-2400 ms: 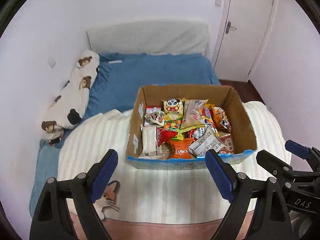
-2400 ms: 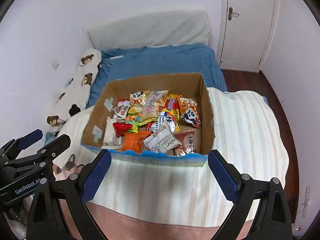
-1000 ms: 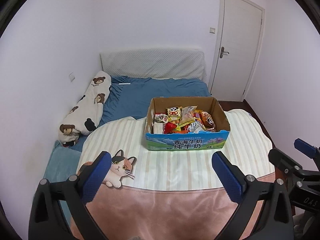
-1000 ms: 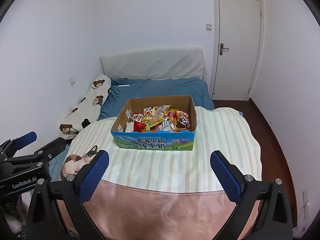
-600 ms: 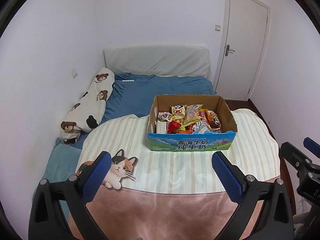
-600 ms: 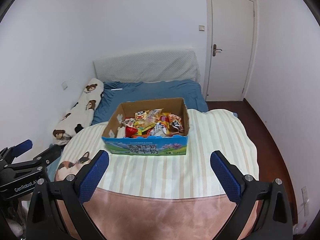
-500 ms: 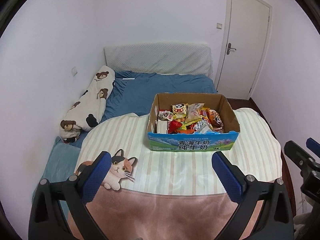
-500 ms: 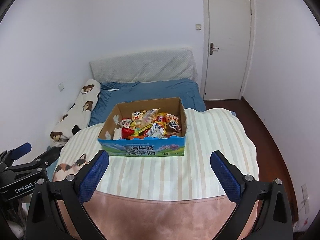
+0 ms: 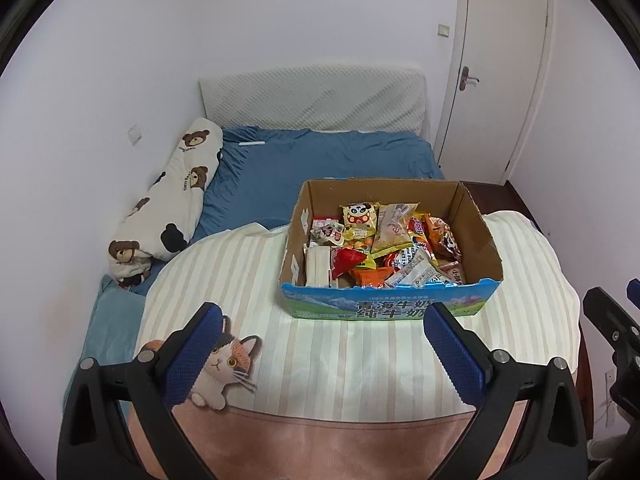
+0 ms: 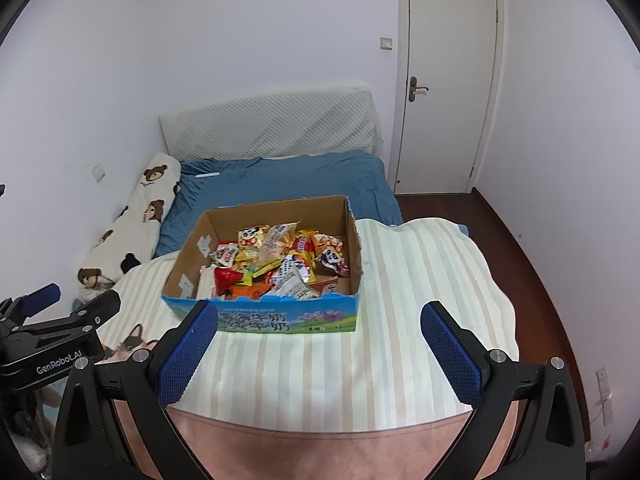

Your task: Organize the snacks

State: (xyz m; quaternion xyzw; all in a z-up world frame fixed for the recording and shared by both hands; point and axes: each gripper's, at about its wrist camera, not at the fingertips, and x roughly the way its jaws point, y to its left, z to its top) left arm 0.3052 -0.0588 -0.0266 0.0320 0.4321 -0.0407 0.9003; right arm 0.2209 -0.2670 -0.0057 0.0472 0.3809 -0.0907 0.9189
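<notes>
A cream-striped blanket with a calico cat print (image 9: 360, 344) covers the near end of a bed with a blue fitted sheet (image 9: 320, 160), a long white bear-print bolster pillow (image 9: 172, 196) lies along the left wall, and a closed white door (image 10: 444, 80) stands at the right.

Brown cardboard box (image 9: 476, 216) with a blue-and-green printed front, stuffed with red, orange, yellow and silver snack packets (image 9: 380, 244). Cream-and-beige striped blanket (image 9: 332, 356) with a calico cat print (image 9: 224, 364) and a pink lower edge. Blue bedsheet (image 9: 332, 160). White bolster (image 9: 176, 196) dotted with brown bears. Black tongs, blue pads (image 9: 192, 356).
</notes>
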